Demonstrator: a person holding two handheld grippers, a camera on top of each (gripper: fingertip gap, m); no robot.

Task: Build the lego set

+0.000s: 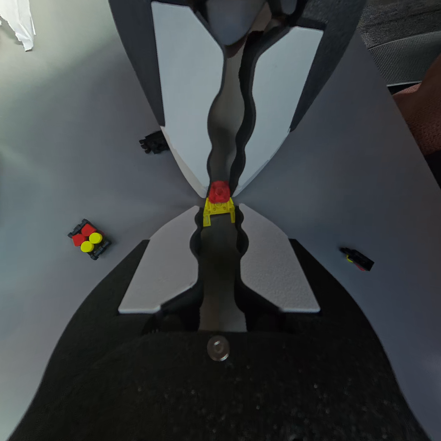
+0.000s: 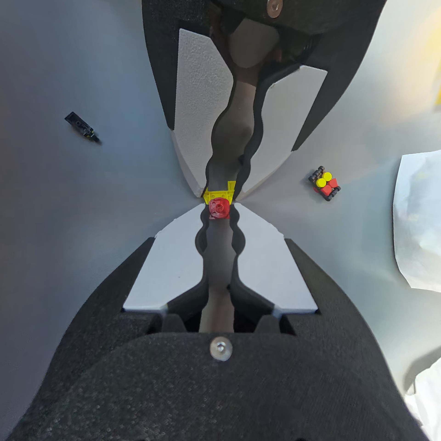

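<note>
Grey table (image 1: 71,143) fills both views, with white paper (image 2: 420,219) at one edge. Tip to tip above it, the left gripper (image 1: 219,214) is closed on a yellow lego piece (image 1: 219,212), and the right gripper (image 2: 219,211) is closed on a red lego piece (image 2: 219,210). The red piece touches the yellow one where the two tongs meet. On the table to one side lies a small black assembly with red and yellow round tiles (image 1: 88,238), and well apart on the other side a slim black piece (image 1: 357,259). Another black piece (image 1: 154,143) sits beside the far gripper.
</note>
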